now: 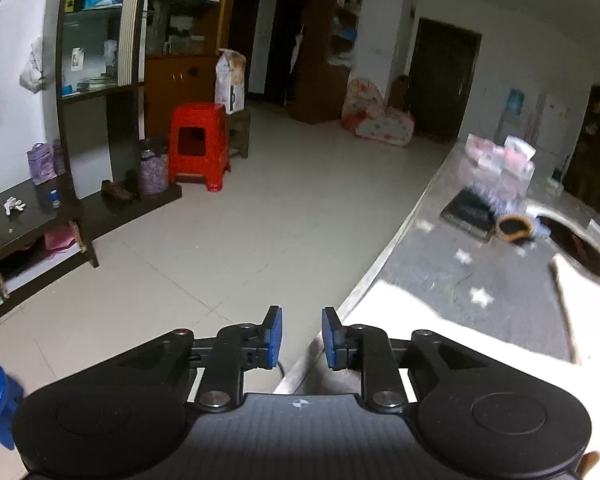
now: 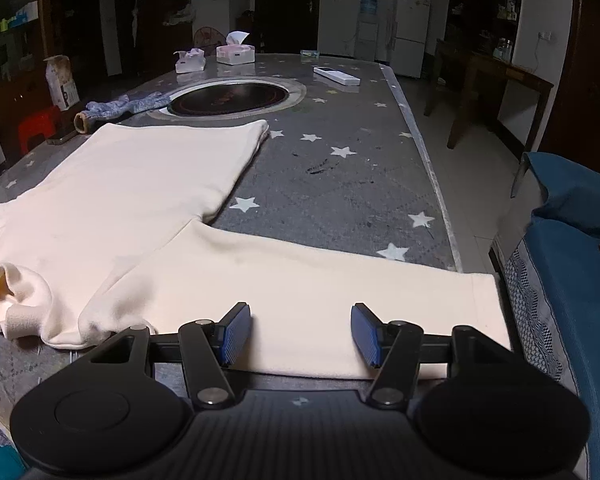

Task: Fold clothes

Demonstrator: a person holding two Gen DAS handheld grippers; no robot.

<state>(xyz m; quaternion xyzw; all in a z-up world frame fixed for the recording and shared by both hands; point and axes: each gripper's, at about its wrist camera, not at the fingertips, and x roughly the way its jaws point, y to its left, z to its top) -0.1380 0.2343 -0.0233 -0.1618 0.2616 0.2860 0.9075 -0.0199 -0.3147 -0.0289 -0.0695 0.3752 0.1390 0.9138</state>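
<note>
fingers (image 2: 236, 334) parted over cream sweater (image 2: 148, 196); no legible writing.

Pale tiled floor (image 1: 284, 208), red stool (image 1: 198, 144), dark wooden shelves (image 1: 100, 40).

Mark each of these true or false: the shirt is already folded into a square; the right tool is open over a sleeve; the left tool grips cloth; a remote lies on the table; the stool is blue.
1. The shirt is folded into a square. False: it lies spread flat, sleeve stretched out.
2. The right tool is open over the sleeve. True.
3. The left tool grips cloth. False: nothing is between its pads, which are apart.
4. A remote lies on the table. True.
5. The stool is blue. False: it is red.
</note>
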